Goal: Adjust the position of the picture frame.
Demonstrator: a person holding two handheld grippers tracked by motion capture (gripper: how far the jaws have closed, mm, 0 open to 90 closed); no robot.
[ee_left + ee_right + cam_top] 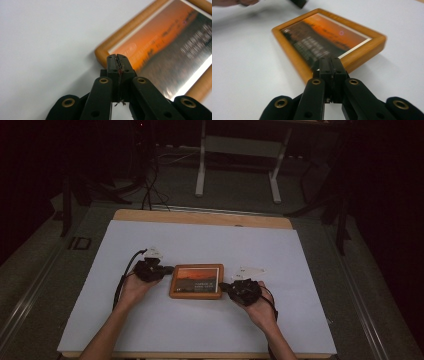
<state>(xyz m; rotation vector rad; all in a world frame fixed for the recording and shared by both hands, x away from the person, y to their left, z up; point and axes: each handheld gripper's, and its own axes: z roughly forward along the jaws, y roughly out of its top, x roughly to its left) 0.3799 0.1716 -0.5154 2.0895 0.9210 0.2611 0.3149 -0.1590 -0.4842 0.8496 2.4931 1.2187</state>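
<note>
Either side of picture frame (pixel 196 281): left tongs (pixel 170 269) and right tongs (pixel 223 286) together, pointing inward, forearms angled in

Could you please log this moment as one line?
scene: picture frame flat on white table | left gripper: shut, at frame's corner | right gripper: shut, at opposite edge | held: nothing

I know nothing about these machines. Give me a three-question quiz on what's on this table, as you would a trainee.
1. True or false: both claws are shut.
2. What lies between the two claws?
3. What colour is the sky in the picture: A blue, B orange, C green?

Key
1. True: left claw and right claw both have their jaws together.
2. A wooden picture frame, flat on the white table.
3. B.
</note>
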